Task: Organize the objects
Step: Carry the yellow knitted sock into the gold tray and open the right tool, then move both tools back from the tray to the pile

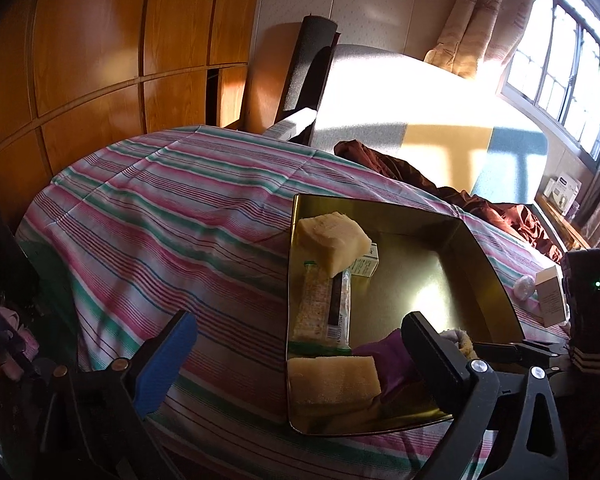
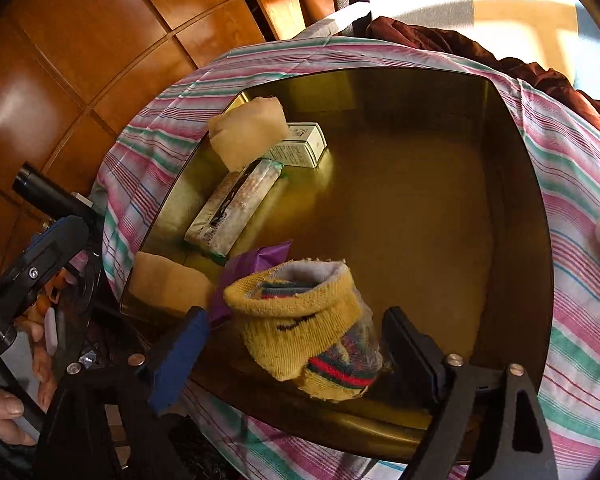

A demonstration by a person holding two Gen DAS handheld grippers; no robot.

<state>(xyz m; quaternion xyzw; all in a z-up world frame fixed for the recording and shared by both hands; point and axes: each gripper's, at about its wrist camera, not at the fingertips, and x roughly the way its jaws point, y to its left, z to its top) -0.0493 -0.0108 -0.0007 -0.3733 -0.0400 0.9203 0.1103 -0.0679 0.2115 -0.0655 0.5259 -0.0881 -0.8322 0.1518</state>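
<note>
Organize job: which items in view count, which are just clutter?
Job items: gold tin, yellow sock, two sponges, snack packet, small carton, purple wrapper, white box outside the tin.

Lying about: brown cloth, striped tablecloth, curtain.

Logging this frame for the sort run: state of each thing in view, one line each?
gold tin: open, no lid on, resting on the striped cloth.
yellow sock: rolled, in the tin, between the right gripper fingers, pads clear of it.
right gripper: open.
left gripper: open, empty.
small white box: closed, lying in the tin.
snack packet: sealed, flat in the tin.
</note>
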